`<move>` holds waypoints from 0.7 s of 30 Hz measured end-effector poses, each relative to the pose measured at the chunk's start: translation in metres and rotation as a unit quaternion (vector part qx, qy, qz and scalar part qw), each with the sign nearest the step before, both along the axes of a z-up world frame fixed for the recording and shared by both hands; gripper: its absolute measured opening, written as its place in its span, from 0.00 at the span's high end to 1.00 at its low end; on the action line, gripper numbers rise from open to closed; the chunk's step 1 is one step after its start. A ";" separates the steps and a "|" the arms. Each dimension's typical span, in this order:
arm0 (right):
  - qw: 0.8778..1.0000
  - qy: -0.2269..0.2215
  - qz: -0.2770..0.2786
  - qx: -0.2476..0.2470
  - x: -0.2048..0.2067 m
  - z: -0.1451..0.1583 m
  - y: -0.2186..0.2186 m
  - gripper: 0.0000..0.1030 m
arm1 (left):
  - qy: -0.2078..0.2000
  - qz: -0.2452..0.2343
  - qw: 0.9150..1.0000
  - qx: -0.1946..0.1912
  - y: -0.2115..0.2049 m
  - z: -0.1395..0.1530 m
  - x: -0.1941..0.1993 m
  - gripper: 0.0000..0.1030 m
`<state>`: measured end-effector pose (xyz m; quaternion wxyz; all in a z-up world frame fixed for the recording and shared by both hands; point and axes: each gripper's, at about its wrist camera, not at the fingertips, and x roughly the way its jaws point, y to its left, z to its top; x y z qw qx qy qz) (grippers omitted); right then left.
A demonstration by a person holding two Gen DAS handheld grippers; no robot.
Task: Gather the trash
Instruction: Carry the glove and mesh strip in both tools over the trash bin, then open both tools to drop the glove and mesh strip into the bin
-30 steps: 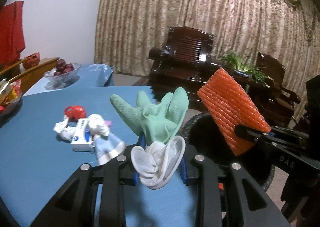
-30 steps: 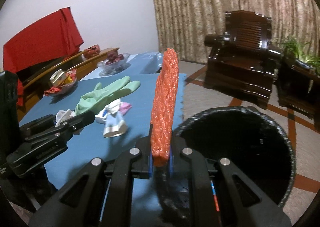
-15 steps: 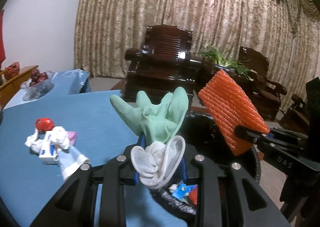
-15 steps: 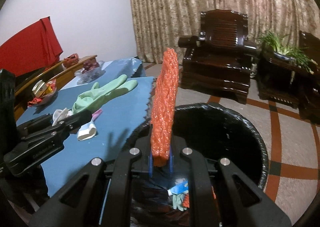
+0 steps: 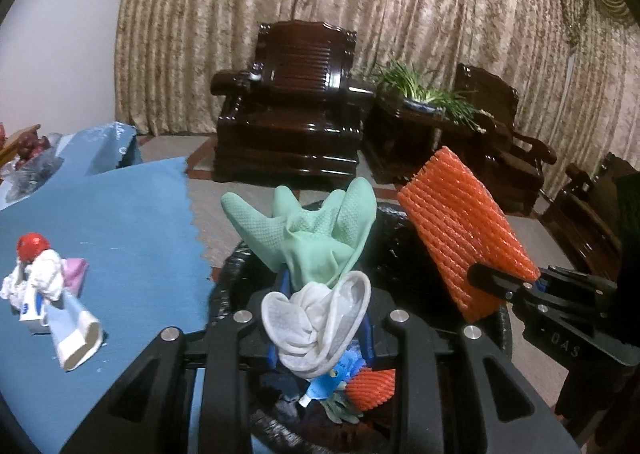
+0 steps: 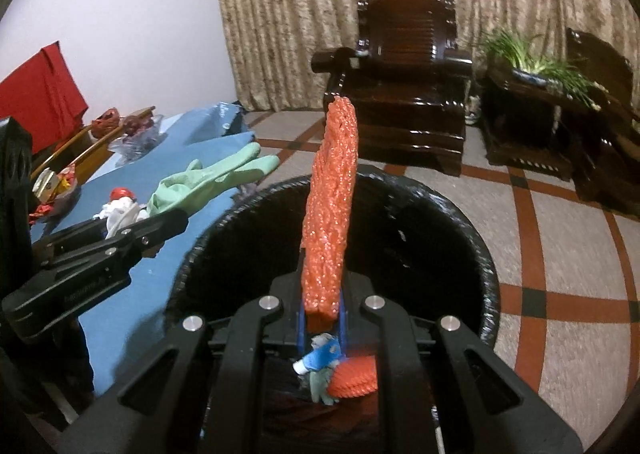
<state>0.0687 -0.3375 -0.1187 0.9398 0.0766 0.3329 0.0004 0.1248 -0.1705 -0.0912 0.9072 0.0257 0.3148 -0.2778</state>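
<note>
Firstly, left wrist view: our left claw (image 5: 320,318) clamps a green glove (image 5: 316,238) above the black bin (image 5: 236,274); leftover litter (image 5: 48,294) lies on the blue tabletop (image 5: 132,222). Right wrist view: our right claw (image 6: 322,318) pinches an orange foam net (image 6: 330,206) upright over the bin (image 6: 472,238)

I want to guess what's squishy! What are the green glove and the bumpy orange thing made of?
Green glove: looks like rubber, matte, with tiny grip dots on the fingers and a floppy, folded cuff.
Orange thing: probably soft foam netting, like fruit wrap; its ridged, woven-looking surface is slightly glossy. It stands stiff in the right tongs, so maybe springy.
</note>
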 end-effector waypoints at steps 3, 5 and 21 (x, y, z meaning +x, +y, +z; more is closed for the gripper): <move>1.000 0.007 -0.009 -0.004 0.000 -0.007 -0.007 0.87 | 0.008 -0.010 1.000 0.000 -0.008 -0.004 0.005 0.70; 1.000 0.013 -0.015 -0.009 -0.001 -0.011 -0.010 0.86 | 0.012 -0.014 1.000 -0.005 -0.010 -0.005 0.007 0.63; 0.999 -0.018 -0.026 -0.004 -0.013 0.008 0.013 0.07 | -0.029 0.077 0.997 -0.007 0.074 0.022 -0.005 0.09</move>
